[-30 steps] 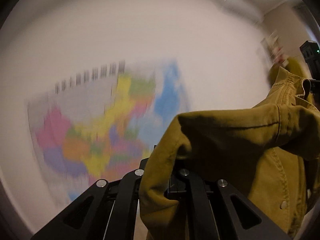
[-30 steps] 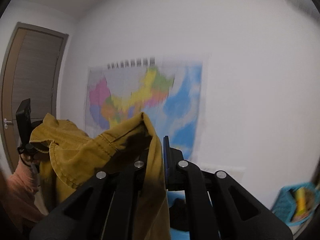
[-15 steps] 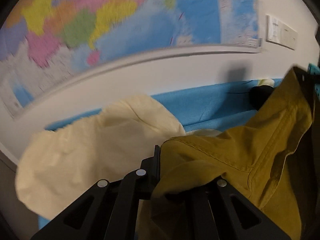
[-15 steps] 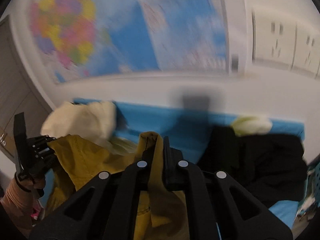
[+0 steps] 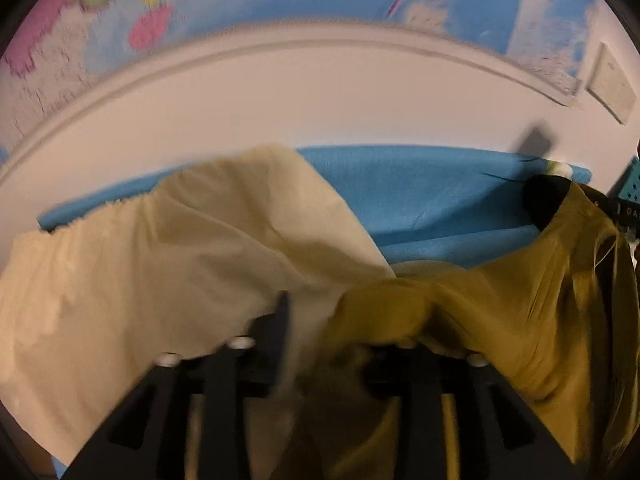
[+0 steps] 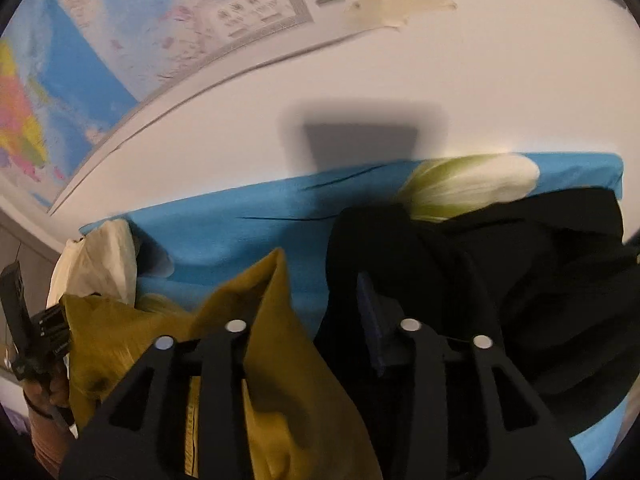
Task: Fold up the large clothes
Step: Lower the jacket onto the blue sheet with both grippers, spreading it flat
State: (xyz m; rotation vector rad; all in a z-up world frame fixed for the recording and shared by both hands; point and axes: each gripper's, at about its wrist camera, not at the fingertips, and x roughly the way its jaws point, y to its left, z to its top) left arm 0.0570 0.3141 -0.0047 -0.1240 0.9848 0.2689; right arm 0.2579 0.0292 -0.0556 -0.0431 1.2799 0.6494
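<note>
A mustard-yellow jacket (image 5: 520, 320) lies low over the blue-covered surface (image 5: 420, 200). In the left wrist view my left gripper (image 5: 340, 336) has its jaws spread, and the jacket's edge drapes over the right finger. In the right wrist view the jacket (image 6: 280, 360) hangs over the left finger of my right gripper (image 6: 320, 312), whose jaws also stand apart; the blue pad (image 6: 370, 320) of the right finger is bare. My left gripper also shows in the right wrist view (image 6: 24, 336), at the far left beside the jacket.
A cream garment (image 5: 160, 280) lies at the left of the blue surface, also in the right wrist view (image 6: 100, 264). A black garment (image 6: 520, 300) and a pale green-white one (image 6: 472, 188) lie at the right. A wall map (image 6: 80, 80) hangs close behind. A teal basket (image 5: 630, 184) stands far right.
Both grippers dropped from high in front of the wall down to the blue surface with the jacket. Both sets of jaws have spread open from their grip on the jacket.
</note>
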